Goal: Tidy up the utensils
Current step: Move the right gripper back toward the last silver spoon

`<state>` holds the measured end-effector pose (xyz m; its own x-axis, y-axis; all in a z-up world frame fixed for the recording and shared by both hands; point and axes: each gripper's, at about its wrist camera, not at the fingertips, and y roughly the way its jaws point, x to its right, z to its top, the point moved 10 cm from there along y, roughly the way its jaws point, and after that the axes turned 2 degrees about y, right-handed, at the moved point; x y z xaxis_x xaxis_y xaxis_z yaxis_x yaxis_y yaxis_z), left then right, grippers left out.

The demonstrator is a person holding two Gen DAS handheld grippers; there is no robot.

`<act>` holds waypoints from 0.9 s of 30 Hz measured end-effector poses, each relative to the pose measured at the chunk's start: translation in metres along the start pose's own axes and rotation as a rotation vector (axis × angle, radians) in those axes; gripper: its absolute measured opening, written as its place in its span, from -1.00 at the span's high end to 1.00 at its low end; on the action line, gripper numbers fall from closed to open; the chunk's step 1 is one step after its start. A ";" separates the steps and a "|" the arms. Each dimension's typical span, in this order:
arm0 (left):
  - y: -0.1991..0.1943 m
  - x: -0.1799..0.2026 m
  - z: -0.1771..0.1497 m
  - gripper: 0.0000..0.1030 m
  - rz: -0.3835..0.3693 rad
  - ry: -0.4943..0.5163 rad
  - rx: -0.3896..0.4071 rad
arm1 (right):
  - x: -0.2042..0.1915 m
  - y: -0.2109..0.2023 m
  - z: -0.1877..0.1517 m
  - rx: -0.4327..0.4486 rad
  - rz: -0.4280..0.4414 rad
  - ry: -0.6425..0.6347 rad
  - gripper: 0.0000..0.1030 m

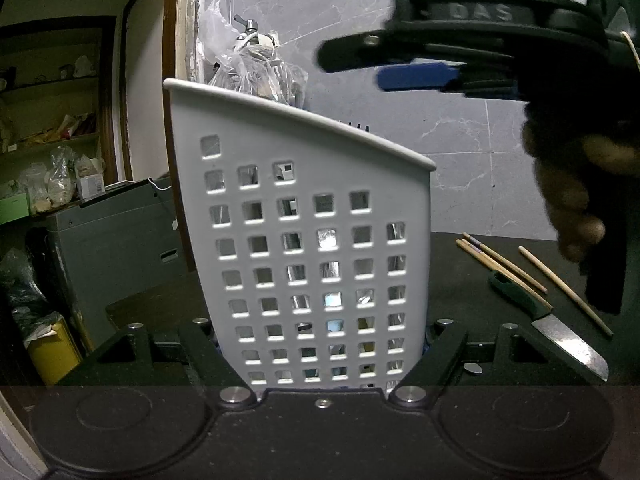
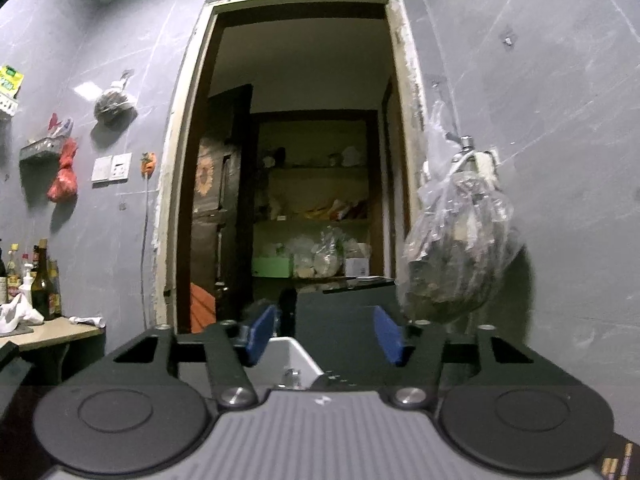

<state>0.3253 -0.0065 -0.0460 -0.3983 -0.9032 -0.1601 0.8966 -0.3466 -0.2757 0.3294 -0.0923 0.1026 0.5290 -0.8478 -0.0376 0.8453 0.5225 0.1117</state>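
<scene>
White holder (image 1: 304, 216) with a grid of square holes; black bench (image 1: 472, 280); green-handled knife (image 1: 548, 326); blue claw pads (image 2: 262, 334); grey marbled wall (image 1: 460, 100).

A white holder (image 1: 304, 240) with rows of square holes stands upright on the dark counter, its rim slanting down to the right. Well to its right lie three wooden chopsticks (image 1: 504, 268) and a green-handled knife (image 1: 552, 328), blade nearest the camera

Grey marble-tile wall (image 2: 560, 120), open doorway (image 2: 304, 152) in middle. Behind it dim storeroom, shelves (image 2: 316, 216) with bags. Plastic bag (image 2: 456, 248) hangs beside doorway. Bottles (image 2: 40, 280) on side table, left.
</scene>
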 end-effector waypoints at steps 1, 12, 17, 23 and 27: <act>0.000 0.000 0.000 -0.50 0.000 0.000 0.000 | 0.004 -0.003 0.001 0.001 -0.015 0.000 -0.30; 0.001 0.001 0.001 -0.50 0.002 0.002 -0.004 | 0.061 -0.017 -0.024 -0.155 -0.235 0.045 -0.70; 0.002 0.001 0.001 -0.50 0.003 0.003 -0.007 | 0.076 -0.017 -0.057 -0.306 -0.282 0.064 -0.83; 0.002 0.001 0.002 -0.50 0.003 0.005 -0.008 | 0.078 -0.010 -0.105 -0.524 -0.291 0.012 -0.86; 0.002 0.001 0.001 -0.50 0.004 0.006 -0.007 | 0.073 -0.006 -0.126 -0.610 -0.251 0.012 -0.69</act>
<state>0.3272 -0.0087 -0.0455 -0.3958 -0.9030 -0.1672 0.8970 -0.3411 -0.2813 0.3720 -0.1460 -0.0263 0.3080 -0.9514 -0.0004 0.8323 0.2697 -0.4843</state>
